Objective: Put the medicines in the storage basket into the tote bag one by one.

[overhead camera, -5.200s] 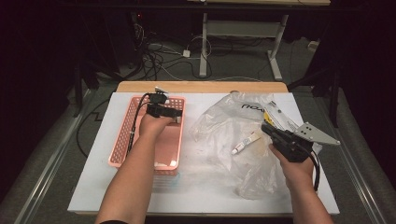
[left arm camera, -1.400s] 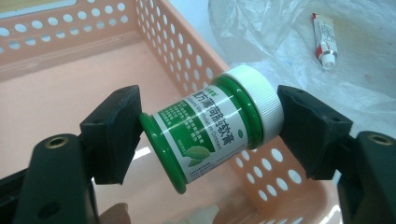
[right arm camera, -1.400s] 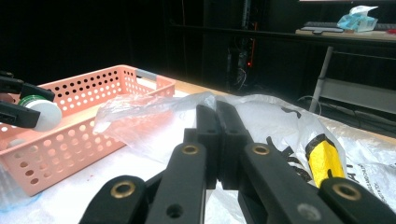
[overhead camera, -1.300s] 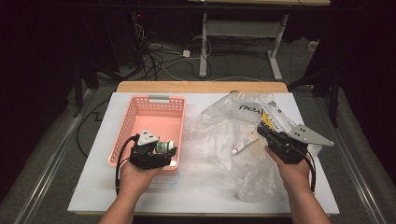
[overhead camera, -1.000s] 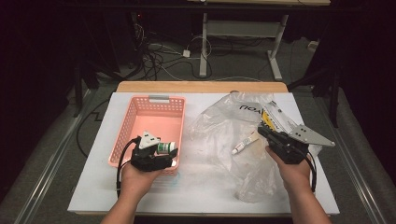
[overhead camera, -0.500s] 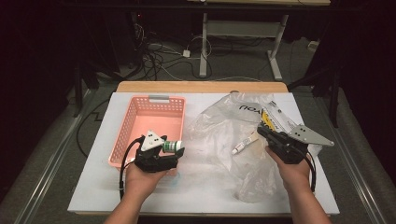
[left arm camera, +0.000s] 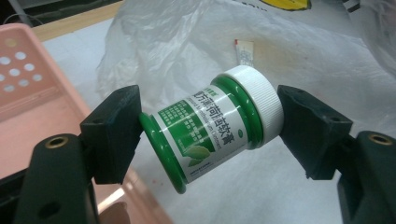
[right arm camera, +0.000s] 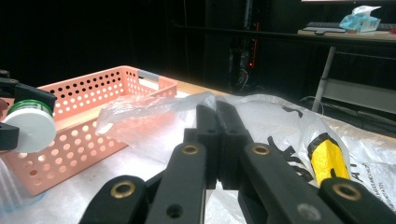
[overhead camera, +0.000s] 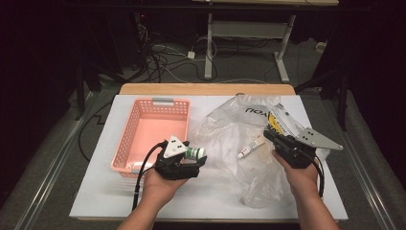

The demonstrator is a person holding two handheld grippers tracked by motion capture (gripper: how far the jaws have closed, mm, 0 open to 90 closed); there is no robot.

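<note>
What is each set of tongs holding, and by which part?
Left tongs clamp the jar end to end, base and cap. Right tongs pinch the bag by its edge.

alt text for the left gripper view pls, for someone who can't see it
The left hand-held gripper clamps a green jar with a white lid end to end, held on its side. Behind it lies a crumpled clear plastic bag on the white table, with a pink basket at left.
</note>
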